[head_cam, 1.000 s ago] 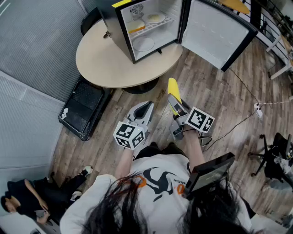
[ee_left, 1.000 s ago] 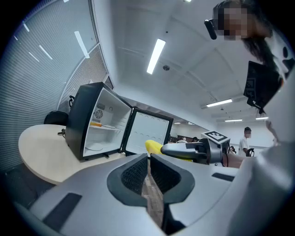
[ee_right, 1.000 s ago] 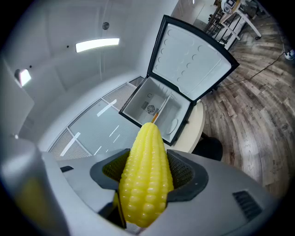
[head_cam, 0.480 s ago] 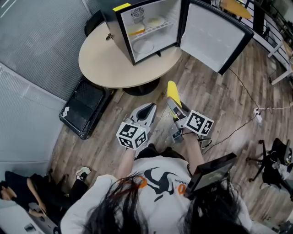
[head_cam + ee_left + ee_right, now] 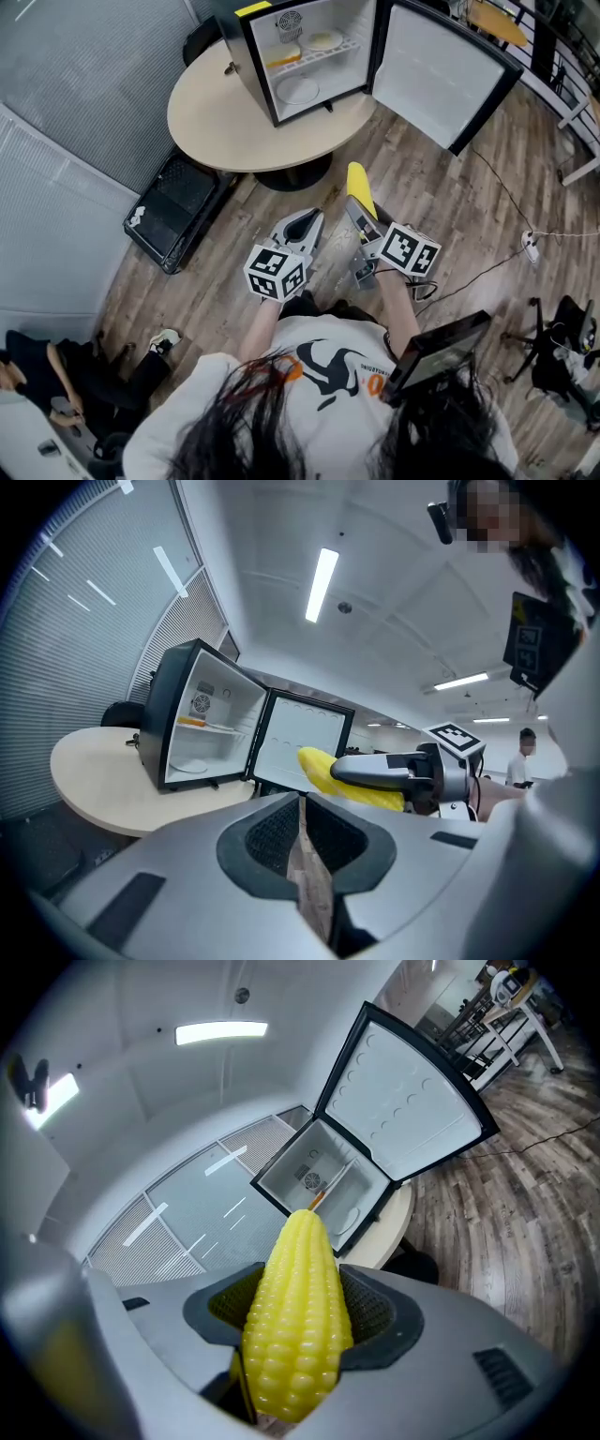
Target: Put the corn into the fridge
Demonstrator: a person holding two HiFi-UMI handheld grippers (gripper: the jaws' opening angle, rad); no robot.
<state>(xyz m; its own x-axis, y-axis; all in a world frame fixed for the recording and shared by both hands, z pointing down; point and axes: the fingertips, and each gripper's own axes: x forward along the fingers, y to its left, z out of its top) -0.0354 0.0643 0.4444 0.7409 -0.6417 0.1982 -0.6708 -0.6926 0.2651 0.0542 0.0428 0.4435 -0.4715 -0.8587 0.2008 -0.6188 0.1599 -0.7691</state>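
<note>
Fingers (image 5: 373,1314) of my right gripper (image 5: 363,217) are closed on the corn (image 5: 298,1321), one dark ribbed pad against each side of the cob. I hold it by its thick end. The pointed tip sticks out past the jaws and aims at the fridge (image 5: 251,66).

On my left gripper (image 5: 304,223) the fingers (image 5: 270,836) are drawn together, with only a thin slit between the pads and nothing in it. The two grippers sit side by side in front of my chest, near each other but not touching, each with its marker cube at the back. From the left gripper view the corn shows across to the right, lying along the right gripper's upper jaw.

In the head view the corn hangs over the wooden floor (image 5: 469,202), short of the round table (image 5: 220,127) and well apart from the fridge. The fridge stands on that table with its door (image 5: 431,70) swung wide to the right, so the white inside faces me. A white plate (image 5: 298,90) lies on the fridge's bottom. On the wire shelf (image 5: 349,44) above it sit a second plate (image 5: 323,39) and something orange (image 5: 281,58) that I cannot make out.

A black crate (image 5: 173,220) lies on the floor just left of the table.
</note>
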